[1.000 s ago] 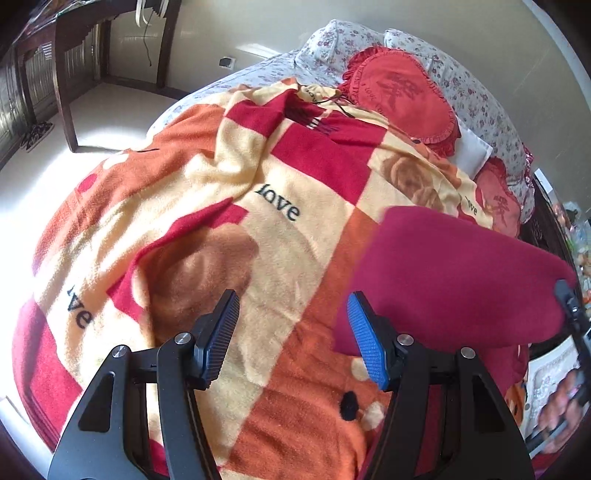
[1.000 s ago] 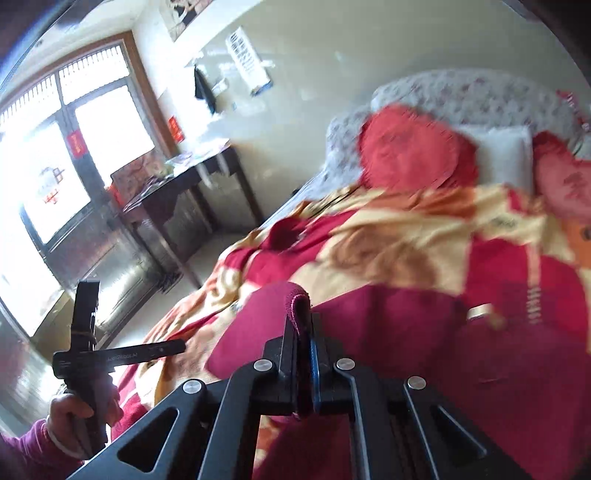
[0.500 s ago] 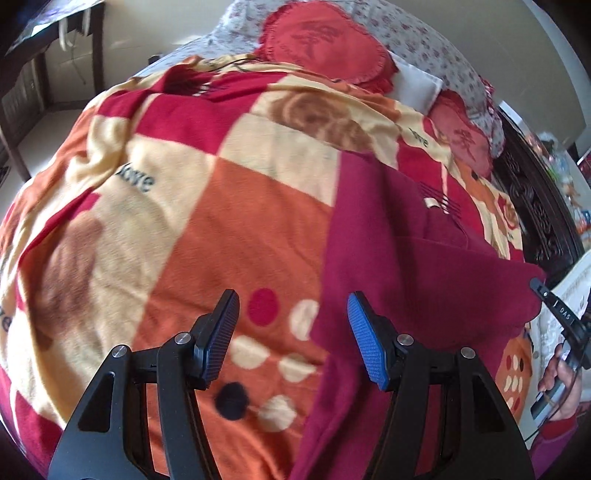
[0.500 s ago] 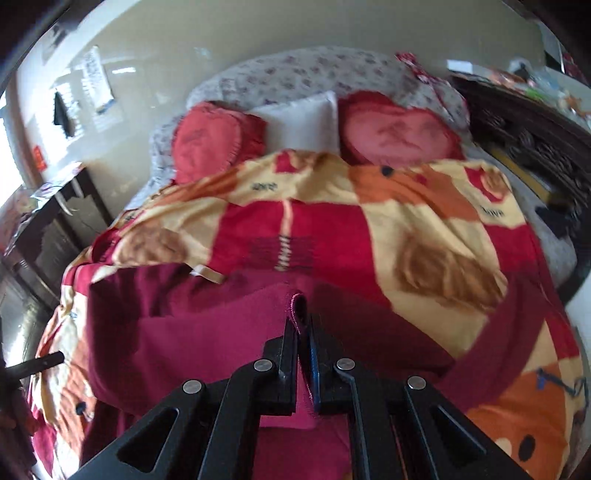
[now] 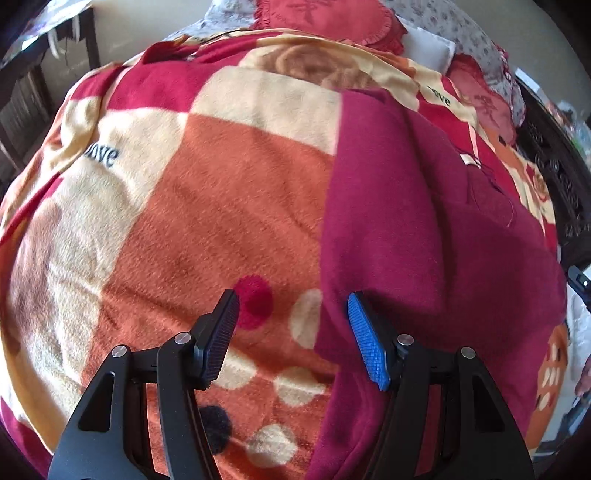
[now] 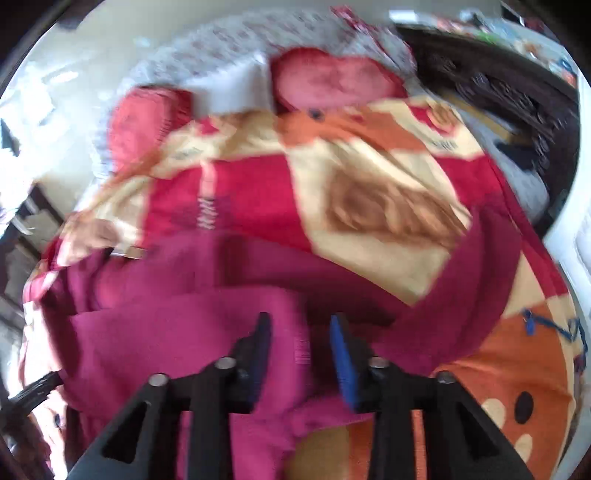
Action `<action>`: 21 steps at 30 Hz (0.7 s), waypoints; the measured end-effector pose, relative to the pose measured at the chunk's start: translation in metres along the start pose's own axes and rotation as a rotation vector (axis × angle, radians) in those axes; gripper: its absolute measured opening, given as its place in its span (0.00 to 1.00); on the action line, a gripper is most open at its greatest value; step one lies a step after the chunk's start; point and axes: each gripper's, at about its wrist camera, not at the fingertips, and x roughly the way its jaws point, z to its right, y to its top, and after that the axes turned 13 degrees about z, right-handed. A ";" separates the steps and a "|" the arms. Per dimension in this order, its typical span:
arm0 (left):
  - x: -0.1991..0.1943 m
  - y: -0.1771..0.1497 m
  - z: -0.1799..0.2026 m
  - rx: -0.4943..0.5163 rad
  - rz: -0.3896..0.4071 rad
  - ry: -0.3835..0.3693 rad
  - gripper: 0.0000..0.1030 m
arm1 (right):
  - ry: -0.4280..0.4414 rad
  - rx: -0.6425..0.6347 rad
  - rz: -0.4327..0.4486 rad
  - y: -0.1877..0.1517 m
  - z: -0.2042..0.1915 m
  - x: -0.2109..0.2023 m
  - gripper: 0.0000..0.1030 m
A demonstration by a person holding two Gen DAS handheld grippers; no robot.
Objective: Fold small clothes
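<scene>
A magenta fleece garment [image 5: 424, 236] lies spread on the patterned blanket [image 5: 221, 206], with one layer folded over itself. My left gripper [image 5: 293, 332] is open and empty; its right finger sits at the garment's left edge, low above the blanket. My right gripper [image 6: 301, 350] is open just above the garment [image 6: 177, 332], with cloth lying between and under its fingers. The right wrist view is motion-blurred.
Red heart cushions [image 5: 325, 14] and a white pillow [image 5: 428, 48] lie at the bed's head. A dark carved bed frame [image 6: 498, 96] runs along the right side. A dark wooden table [image 5: 33, 74] stands left of the bed.
My right gripper has opened and let go of the garment, which now lies flat on the blanket. My left gripper has moved lower and closer to the garment's left edge.
</scene>
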 end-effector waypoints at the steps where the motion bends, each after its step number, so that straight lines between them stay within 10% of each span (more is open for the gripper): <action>1: -0.003 0.000 -0.004 -0.010 -0.002 -0.001 0.60 | 0.067 -0.013 0.005 0.002 -0.013 -0.004 0.35; 10: -0.053 -0.038 -0.005 -0.023 -0.025 -0.169 0.60 | 0.578 -0.245 -0.060 0.003 -0.202 0.016 0.37; 19: -0.039 -0.065 0.002 0.003 -0.055 -0.146 0.60 | 0.656 -0.454 -0.164 -0.010 -0.330 0.081 0.38; 21: -0.038 -0.059 -0.008 -0.019 -0.048 -0.128 0.60 | 0.654 -0.496 -0.177 -0.017 -0.341 0.093 0.14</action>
